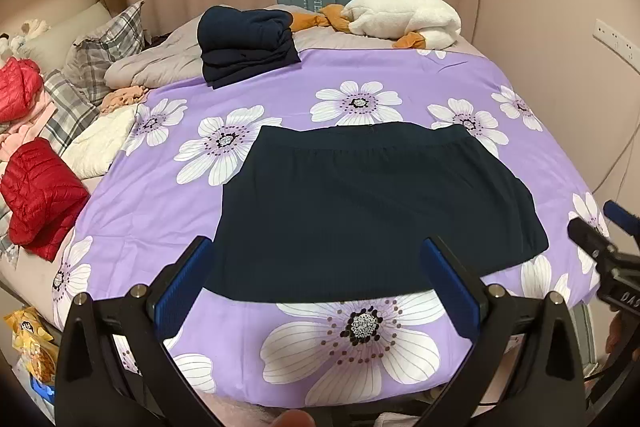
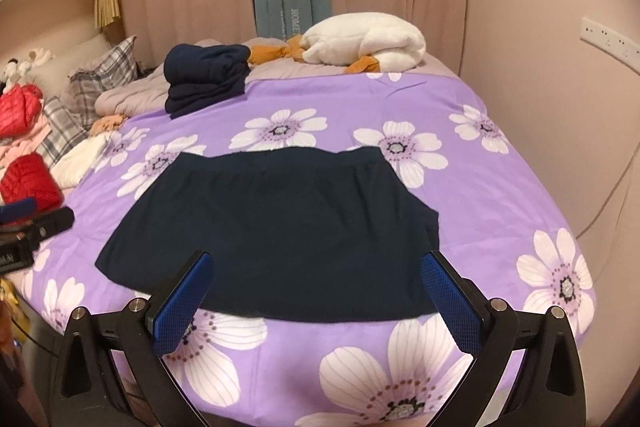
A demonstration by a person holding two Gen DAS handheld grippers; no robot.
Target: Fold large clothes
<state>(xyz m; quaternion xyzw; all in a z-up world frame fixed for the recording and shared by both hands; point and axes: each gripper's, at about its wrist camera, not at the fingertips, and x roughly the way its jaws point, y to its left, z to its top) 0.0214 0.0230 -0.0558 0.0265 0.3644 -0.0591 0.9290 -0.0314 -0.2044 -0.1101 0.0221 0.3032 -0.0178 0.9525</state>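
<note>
A dark navy skirt (image 1: 368,207) lies spread flat on the purple flowered bedsheet (image 1: 280,95), waistband at the far side, hem toward me. It also shows in the right wrist view (image 2: 280,227). My left gripper (image 1: 320,251) is open and empty, held above the skirt's near hem. My right gripper (image 2: 318,265) is open and empty, also above the near hem. The right gripper shows at the right edge of the left wrist view (image 1: 600,231). The left gripper shows at the left edge of the right wrist view (image 2: 36,219).
A folded stack of navy clothes (image 1: 246,43) sits at the far side of the sheet. A white and orange plush (image 1: 400,15) lies at the back. Red jackets (image 1: 40,195), plaid pillows (image 1: 104,47) and other clothes pile at the left. Curtains and wall stand behind.
</note>
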